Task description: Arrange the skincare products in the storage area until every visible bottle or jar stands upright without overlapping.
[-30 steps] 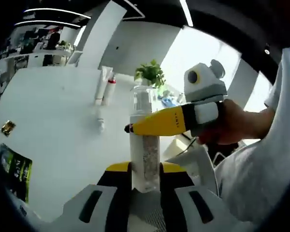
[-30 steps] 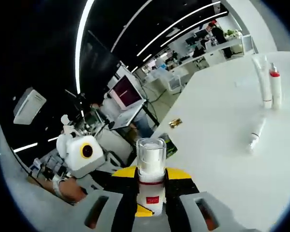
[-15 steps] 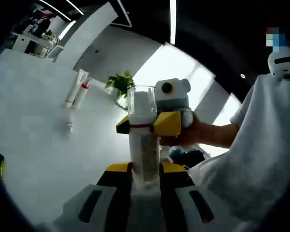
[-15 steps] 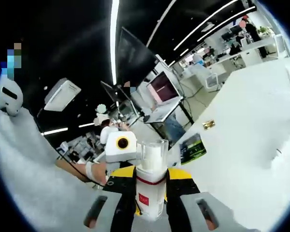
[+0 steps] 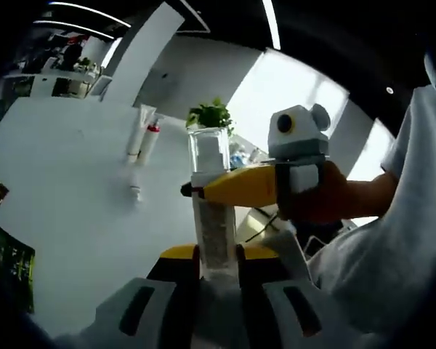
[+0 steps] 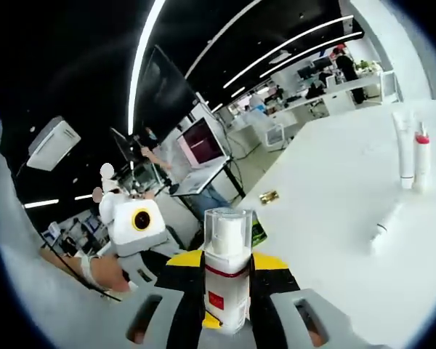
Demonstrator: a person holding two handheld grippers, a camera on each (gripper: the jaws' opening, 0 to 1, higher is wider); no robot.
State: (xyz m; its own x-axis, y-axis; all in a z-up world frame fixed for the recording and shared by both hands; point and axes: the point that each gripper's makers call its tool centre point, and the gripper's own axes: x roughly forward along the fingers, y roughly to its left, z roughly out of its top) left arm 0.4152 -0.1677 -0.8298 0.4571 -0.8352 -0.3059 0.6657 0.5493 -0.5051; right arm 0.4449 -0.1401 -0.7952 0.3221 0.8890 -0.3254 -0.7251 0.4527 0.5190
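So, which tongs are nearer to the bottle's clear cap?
Right. The right tongs clamp just below the clear plastic cap; the left tongs hold the white bottle's base.

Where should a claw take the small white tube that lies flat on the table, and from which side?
Grip the lying tube across its slim middle, coming down from above the table. It lies flat, apart from the two upright tubes, so its long sides seem free for the jaws, while its ends are narrow. Both claws look busy holding the clear-capped bottle.
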